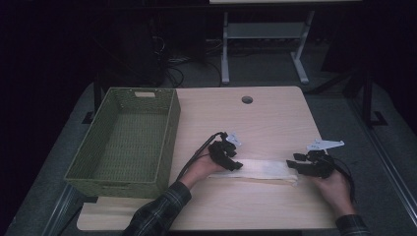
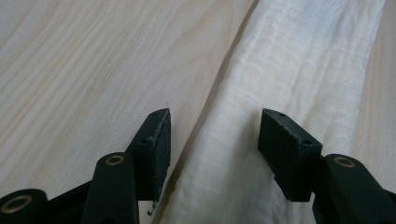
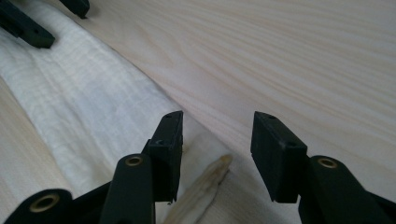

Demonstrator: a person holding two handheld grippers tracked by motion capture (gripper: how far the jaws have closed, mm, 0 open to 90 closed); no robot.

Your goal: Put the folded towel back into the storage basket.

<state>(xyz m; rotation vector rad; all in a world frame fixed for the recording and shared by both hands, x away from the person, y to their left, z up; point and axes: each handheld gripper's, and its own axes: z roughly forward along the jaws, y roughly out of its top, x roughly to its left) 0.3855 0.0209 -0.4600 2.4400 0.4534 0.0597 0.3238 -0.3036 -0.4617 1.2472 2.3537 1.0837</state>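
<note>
A long white folded cloth (image 1: 263, 169) lies flat across the near half of the wooden table (image 1: 255, 123). My left gripper (image 1: 235, 164) rests at the cloth's left end. In the left gripper view its jaws (image 2: 215, 116) stand open astride the cloth's (image 2: 289, 60) edge, pads apart from it. My right gripper (image 1: 293, 164) sits at the cloth's right end. There the right gripper (image 3: 217, 116) is open over the cloth (image 3: 79, 93), with a raised fold tip (image 3: 205, 186) low between the jaws and no pad pressing on it. The left gripper's fingers (image 3: 28, 25) show far up the cloth.
A green woven basket (image 1: 130, 142) with nothing in it stands at the table's left, overhanging the edge. A round cable hole (image 1: 247, 100) is near the far edge. A white table frame (image 1: 265, 29) stands on the floor beyond.
</note>
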